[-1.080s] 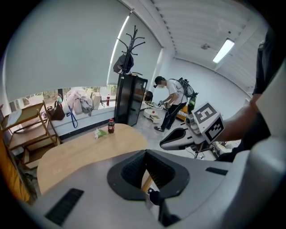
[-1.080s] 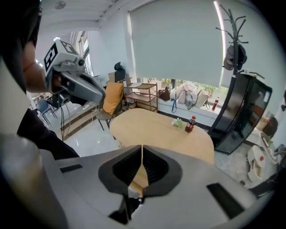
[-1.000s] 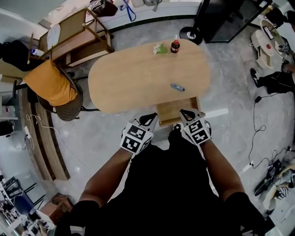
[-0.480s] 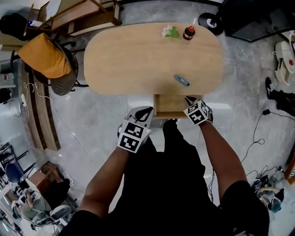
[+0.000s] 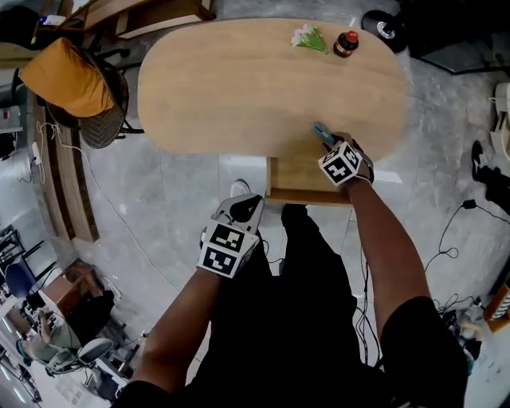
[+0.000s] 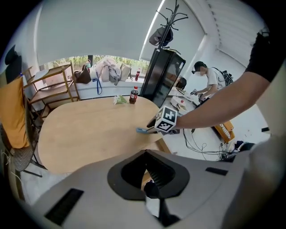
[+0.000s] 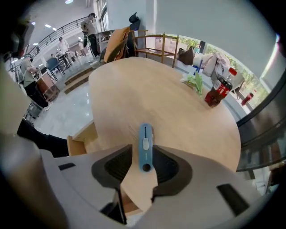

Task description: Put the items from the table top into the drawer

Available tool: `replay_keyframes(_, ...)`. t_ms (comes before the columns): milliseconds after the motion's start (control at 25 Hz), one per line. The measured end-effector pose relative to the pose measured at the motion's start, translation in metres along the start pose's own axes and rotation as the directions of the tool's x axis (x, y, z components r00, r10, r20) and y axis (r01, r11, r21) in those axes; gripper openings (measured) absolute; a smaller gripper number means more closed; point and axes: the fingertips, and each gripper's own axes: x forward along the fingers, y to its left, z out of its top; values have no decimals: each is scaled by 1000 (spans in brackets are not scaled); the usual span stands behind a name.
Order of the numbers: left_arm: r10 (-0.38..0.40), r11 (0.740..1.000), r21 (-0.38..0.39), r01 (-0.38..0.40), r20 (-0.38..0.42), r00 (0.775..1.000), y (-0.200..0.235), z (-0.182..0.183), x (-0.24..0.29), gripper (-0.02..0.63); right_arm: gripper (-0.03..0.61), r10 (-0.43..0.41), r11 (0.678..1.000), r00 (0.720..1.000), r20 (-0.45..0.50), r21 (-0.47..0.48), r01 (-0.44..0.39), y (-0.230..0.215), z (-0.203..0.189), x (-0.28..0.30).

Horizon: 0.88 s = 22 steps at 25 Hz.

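A blue utility knife (image 5: pixel 322 132) lies near the front edge of the oval wooden table (image 5: pixel 239 88), just above the open drawer (image 5: pixel 296 180). My right gripper (image 5: pixel 330 143) points down over the knife (image 7: pixel 145 147); its jaws are opening, with the knife between them and not pressed. My left gripper (image 5: pixel 244 207) hangs shut and empty over the floor, left of the drawer. A small dark bottle with a red cap (image 5: pixel 346 43) and a green-and-white bundle (image 5: pixel 309 37) stand at the table's far edge.
A chair draped in orange cloth (image 5: pixel 68 84) stands at the table's left end, with a wooden shelf unit (image 5: pixel 151 12) behind it. A black round stand base (image 5: pixel 386 28) sits past the far right corner. Cables (image 5: pixel 454 231) lie on the floor to the right.
My right gripper has moved from the drawer's front forward onto the table, over the blue knife. My left gripper has dropped lower and nearer to my body.
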Motion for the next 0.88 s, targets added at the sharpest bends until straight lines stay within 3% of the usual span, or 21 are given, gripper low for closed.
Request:
replay_keyframes(360, -26, 999, -20, 25, -26, 999, 0, -18, 9, 2, 172, 10, 999, 997, -79, -40, -13, -2, 0, 32)
replay_keyframes(440, -27, 999, -20, 27, -30, 999, 3, -20, 8, 2, 170, 0, 1000, 996, -88, -27, -3, -4, 0, 36)
replay_keyframes(520, -29, 999, -21, 28, -34, 999, 6, -23, 8, 2, 123, -15, 1000, 995, -101, -29, 12, -6, -2, 38)
replay_keyframes(880, -47, 999, 6, 48, -39, 998, 12, -28, 2, 2, 121, -15, 999, 997, -69, 27, 17, 10, -8, 11)
